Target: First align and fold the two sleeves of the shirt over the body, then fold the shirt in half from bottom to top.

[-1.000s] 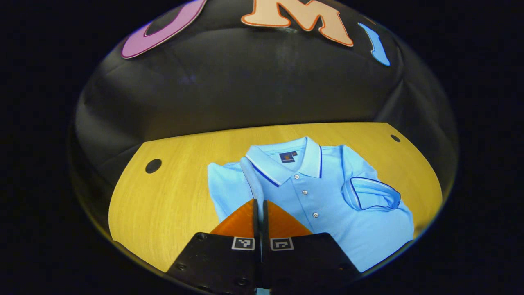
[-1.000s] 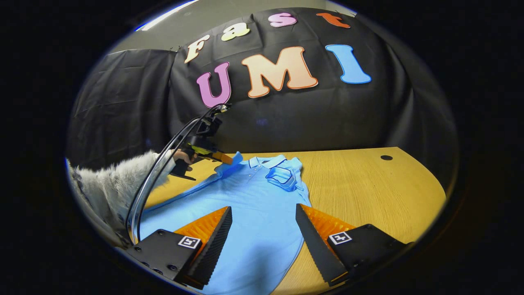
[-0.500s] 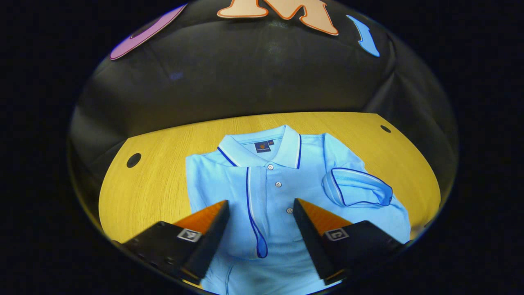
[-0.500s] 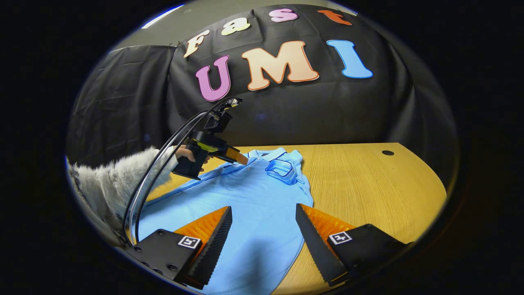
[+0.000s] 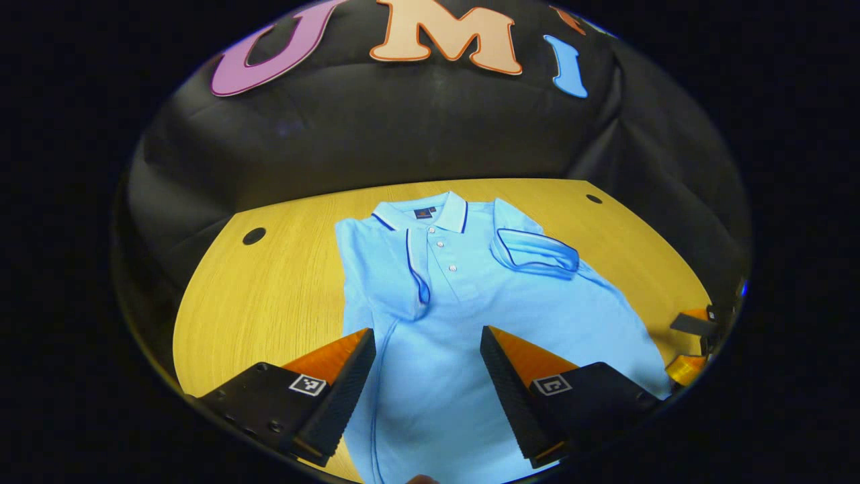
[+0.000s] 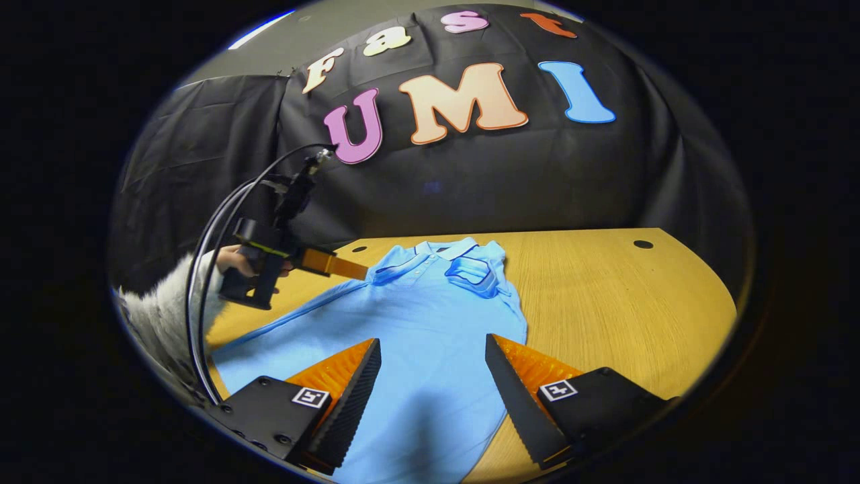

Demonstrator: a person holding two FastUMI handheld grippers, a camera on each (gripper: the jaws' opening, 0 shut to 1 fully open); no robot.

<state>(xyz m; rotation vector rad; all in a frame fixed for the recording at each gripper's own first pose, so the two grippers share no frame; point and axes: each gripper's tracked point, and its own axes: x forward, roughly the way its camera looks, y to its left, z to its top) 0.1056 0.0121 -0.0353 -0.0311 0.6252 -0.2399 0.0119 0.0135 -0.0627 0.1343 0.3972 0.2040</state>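
Light blue cloth, the shirt (image 5: 463,302) lies flat on the wooden table (image 5: 269,302), collar far, both sleeves (image 5: 537,252) folded over the body; in the left gripper view the left gripper (image 5: 426,376) hangs spread and empty above the lower body. In the right gripper view the right gripper (image 6: 430,386) gapes empty over the hem, nearest it, with bare table to its right.

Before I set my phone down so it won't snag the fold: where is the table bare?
Bare wood lies between the shirt and the table edge with the round hole, and across a broad stretch on the shirt's other side. The middle is taken: both sleeves lie folded onto the body, and the left gripper and right gripper hover open above it.
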